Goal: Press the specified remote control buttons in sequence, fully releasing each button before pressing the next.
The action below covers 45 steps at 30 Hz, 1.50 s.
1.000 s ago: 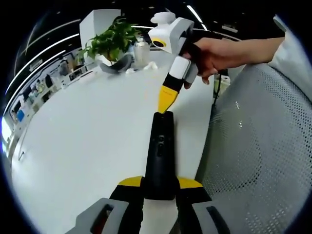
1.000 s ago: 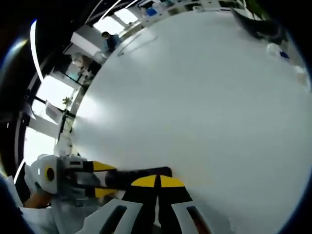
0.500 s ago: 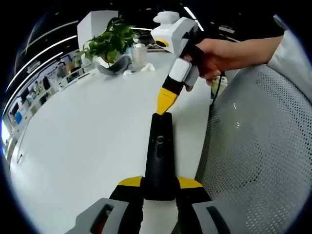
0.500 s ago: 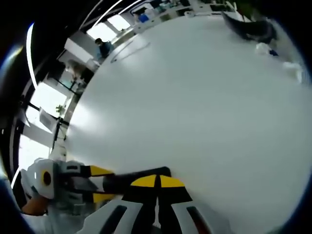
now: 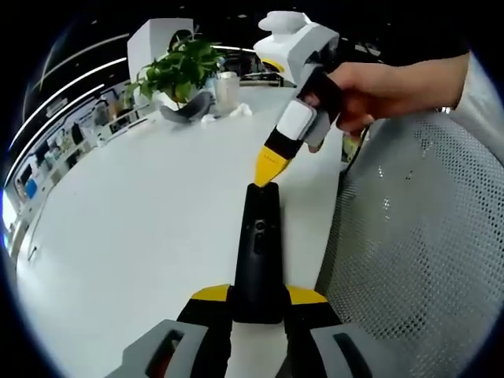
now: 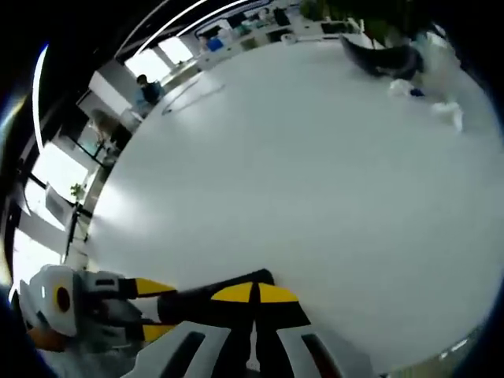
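A long black remote [image 5: 260, 244] lies lengthwise over the white table [image 5: 134, 220], its near end clamped between the yellow-tipped jaws of my left gripper [image 5: 258, 298]. My right gripper [image 5: 269, 169], held by a hand, comes in from the upper right. Its yellow tips are shut together and rest on the remote's far end. In the right gripper view, my right gripper [image 6: 253, 293] is shut with its tips over the dark remote [image 6: 197, 299]. The remote runs left into the left gripper [image 6: 153, 309].
A potted plant [image 5: 177, 67], a grey dish [image 5: 187, 106], a white cup [image 5: 227, 88] and crumpled tissue [image 5: 228, 114] stand at the table's far end. A grey mesh chair [image 5: 409, 252] sits close on the right. The table edge runs beside the remote.
The right gripper's body and the hand have swung up and to the right, while its tips stay at the remote's far end. The left gripper still holds the remote.
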Each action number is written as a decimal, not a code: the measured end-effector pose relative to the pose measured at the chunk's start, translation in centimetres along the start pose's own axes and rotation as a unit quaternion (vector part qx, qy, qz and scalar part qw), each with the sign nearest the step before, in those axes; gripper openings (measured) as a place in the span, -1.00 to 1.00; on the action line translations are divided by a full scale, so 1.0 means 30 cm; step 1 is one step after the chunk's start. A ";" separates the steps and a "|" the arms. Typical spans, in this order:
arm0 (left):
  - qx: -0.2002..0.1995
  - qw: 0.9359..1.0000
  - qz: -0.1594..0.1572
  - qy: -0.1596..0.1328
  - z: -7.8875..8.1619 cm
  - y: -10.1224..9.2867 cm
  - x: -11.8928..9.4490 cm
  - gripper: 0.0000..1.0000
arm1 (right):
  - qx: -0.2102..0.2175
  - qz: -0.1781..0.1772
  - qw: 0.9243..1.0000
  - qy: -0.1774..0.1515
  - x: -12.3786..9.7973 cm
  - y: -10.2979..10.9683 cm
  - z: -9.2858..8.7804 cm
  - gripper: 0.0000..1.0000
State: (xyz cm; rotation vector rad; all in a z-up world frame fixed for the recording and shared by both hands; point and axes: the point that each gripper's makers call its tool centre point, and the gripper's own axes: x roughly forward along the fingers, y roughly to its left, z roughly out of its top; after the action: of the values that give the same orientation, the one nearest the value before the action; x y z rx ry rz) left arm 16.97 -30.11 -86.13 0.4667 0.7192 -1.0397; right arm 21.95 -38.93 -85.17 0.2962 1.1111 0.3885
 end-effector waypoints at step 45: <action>0.016 1.000 -0.027 0.002 0.004 0.009 0.005 -0.51 | 0.025 0.033 0.999 0.010 0.005 0.039 -0.009 -1.00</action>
State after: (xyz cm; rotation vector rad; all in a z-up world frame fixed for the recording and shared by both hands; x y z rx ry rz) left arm 17.29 -30.16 -86.15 0.4794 0.7230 -1.1015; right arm 21.60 -37.79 -84.92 0.3749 1.1332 0.4225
